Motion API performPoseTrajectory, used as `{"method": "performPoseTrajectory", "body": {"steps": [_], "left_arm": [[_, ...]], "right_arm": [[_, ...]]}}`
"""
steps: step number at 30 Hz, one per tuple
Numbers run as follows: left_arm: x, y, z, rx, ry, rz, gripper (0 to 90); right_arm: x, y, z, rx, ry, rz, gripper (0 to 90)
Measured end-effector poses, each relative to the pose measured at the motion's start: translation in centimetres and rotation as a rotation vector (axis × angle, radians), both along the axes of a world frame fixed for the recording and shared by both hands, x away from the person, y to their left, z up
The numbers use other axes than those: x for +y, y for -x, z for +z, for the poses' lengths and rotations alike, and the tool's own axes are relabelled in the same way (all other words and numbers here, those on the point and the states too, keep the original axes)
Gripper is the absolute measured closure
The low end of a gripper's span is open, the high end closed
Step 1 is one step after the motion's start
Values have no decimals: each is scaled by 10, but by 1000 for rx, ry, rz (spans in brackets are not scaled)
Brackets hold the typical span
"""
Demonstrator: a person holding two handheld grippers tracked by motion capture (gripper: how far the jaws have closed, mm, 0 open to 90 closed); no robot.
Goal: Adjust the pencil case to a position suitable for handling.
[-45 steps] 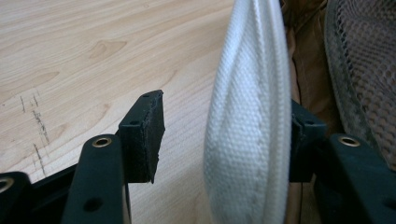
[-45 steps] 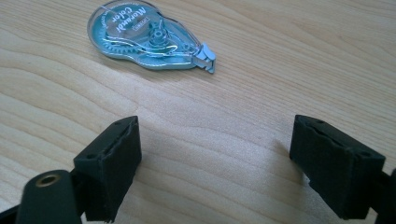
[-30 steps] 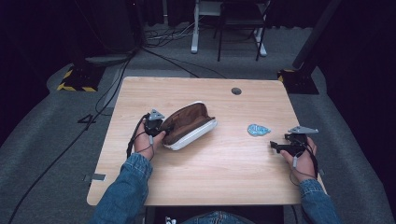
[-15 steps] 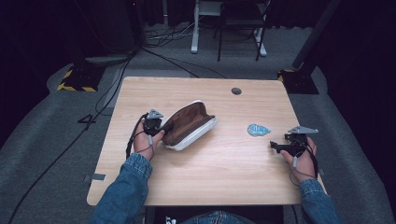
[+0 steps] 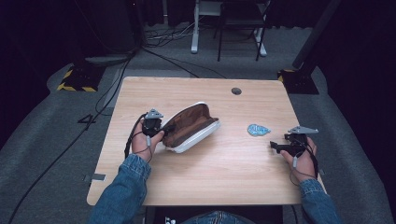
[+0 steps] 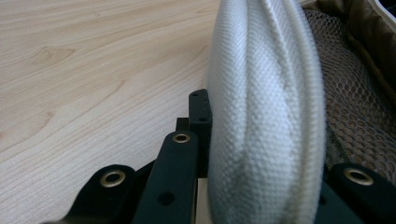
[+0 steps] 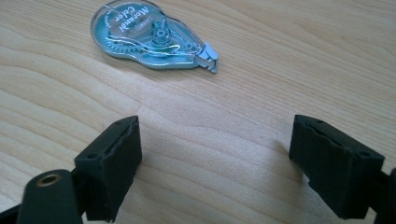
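The left tool (image 5: 164, 128) is clamped on the white fabric rim of the pencil case (image 5: 191, 127); in the left gripper view that thick woven edge (image 6: 266, 116) fills the gap between the black jaws, and its jaws have just been closing onto it. The case lies a little left of the middle of the counter (image 5: 224, 177), tilted on its side with its mouth gaping open, brown lining and a mesh pocket (image 6: 359, 107) showing inside.

The case looks soft and light, a padded cloth shell that will sag and fold rather than hold its shape, so a pinch on the stiffened, piped rim seems the right hold; a grip on the loose side wall would likely just bunch the cloth.

The right tool (image 5: 280, 147) rests near the counter's right edge with its jaws spread wide and nothing between them (image 7: 215, 163). Just ahead of it lies a teal correction tape dispenser (image 7: 152, 37), flat on the wood, well apart from the case. Its hard, smooth plastic shell is small and probably slippery, best taken across its narrow sides.
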State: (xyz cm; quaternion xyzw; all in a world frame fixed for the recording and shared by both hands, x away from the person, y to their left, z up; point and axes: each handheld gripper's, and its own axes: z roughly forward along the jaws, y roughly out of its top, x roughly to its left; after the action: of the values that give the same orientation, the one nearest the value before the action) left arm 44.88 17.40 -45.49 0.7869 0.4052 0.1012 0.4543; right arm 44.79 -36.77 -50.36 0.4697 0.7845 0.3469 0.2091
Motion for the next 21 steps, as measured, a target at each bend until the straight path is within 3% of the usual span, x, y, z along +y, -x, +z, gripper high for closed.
{"method": "performPoseTrajectory", "body": {"steps": [8, 12, 21], "left_arm": [[-10, 12, 10, 2, -5, -41, 842], [-19, 19, 17, -2, -20, -91, 842], [-35, 29, 24, -3, -11, -157, 842]], "right_arm": [[0, 0, 0, 1, 0, 2, 170], [0, 0, 0, 1, 0, 2, 170], [0, 0, 0, 1, 0, 2, 170]]}}
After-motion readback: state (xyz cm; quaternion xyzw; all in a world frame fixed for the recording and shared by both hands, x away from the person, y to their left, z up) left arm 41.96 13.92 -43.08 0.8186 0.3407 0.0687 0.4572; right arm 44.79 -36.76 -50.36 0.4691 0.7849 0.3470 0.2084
